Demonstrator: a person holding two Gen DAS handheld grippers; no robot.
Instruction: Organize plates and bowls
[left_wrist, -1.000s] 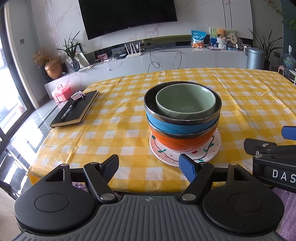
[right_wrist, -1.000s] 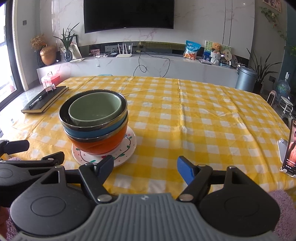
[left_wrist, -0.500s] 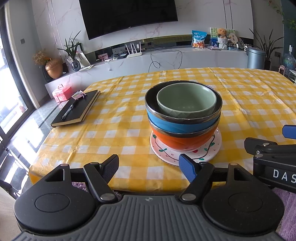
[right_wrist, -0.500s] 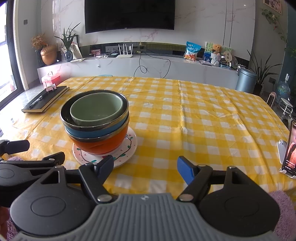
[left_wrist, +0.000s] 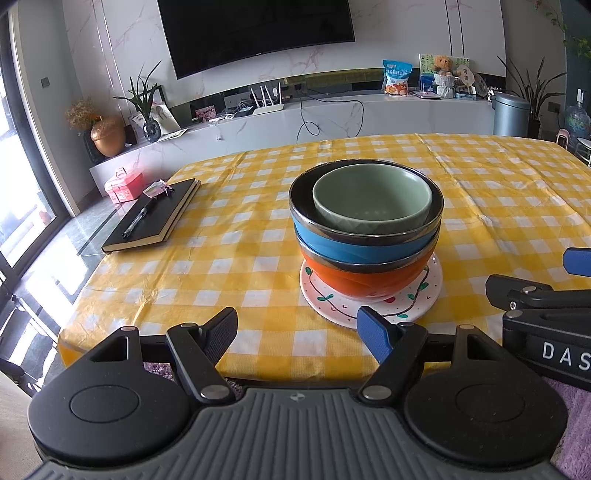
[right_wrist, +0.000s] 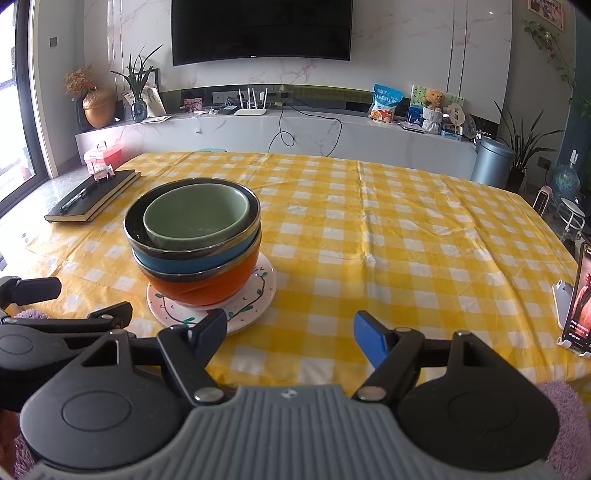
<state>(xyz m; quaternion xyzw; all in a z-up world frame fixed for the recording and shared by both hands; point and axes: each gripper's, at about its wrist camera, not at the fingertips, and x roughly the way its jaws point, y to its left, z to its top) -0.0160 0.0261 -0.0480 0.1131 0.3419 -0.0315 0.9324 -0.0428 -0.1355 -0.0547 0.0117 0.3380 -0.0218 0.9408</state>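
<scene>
Sitting nested on a painted plate (left_wrist: 373, 306): green bowl (left_wrist: 372, 199) inside blue bowl (left_wrist: 365, 247) inside orange bowl (left_wrist: 364, 277).
Stack is resting on the yellow checked tablecloth (right_wrist: 406, 236); a black notebook (left_wrist: 153, 218) is lying at ten o'clock. Left gripper (left_wrist: 297, 332) and right gripper (right_wrist: 290, 332) are hovering at six o'clock, jaws spread wide, holding nothing.
</scene>
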